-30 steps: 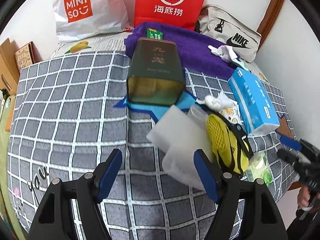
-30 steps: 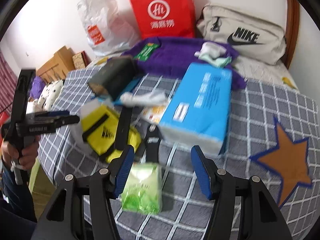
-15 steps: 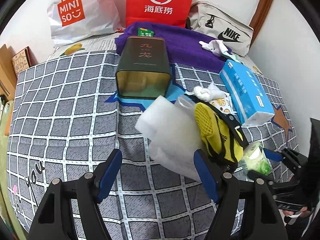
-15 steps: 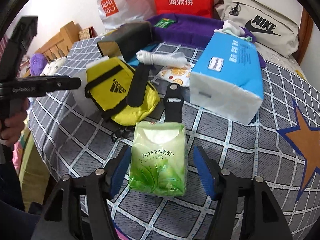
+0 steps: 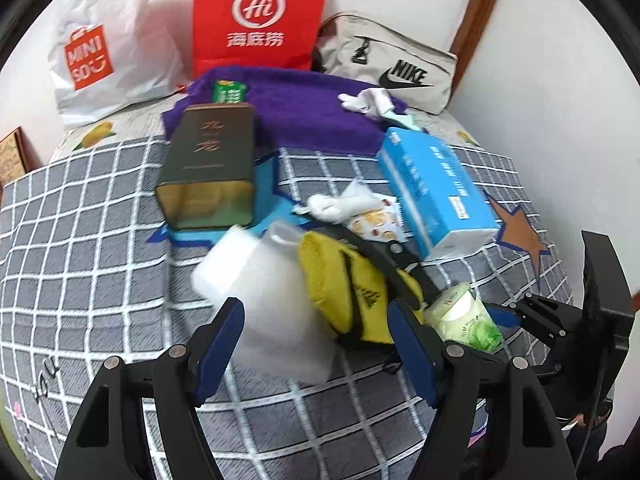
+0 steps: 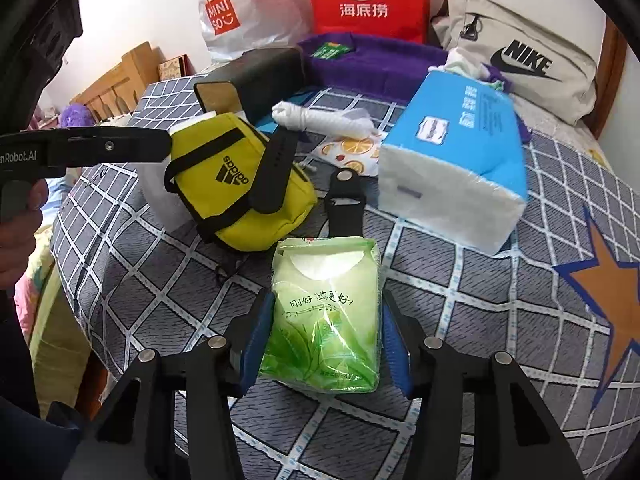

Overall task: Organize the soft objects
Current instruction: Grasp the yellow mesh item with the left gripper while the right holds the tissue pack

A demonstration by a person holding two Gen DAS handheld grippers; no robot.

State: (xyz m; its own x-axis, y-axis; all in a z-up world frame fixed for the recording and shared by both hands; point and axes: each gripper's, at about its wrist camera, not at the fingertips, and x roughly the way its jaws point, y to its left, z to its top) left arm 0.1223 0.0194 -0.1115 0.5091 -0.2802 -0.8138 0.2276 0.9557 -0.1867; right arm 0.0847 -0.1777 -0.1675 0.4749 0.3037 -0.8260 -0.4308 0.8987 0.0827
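Observation:
A green tissue pack lies flat on the checked bedspread. My right gripper is down around it, and its jaws are closing with a blue pad against each long side. The same pack shows at the right of the left wrist view, with the right gripper on it. My left gripper stands open above a white foam piece and touches nothing. A yellow Adidas pouch with black straps lies beside the foam, just behind the pack.
A blue tissue box, a rolled white cloth and a dark green tin crowd the middle of the bed. Behind them are a purple towel, a Nike bag and a red bag. The bed's edge drops off near the left gripper.
My right gripper sank down over the green tissue pack and its jaws narrowed onto it. My left gripper drifted over the white foam piece, staying open.

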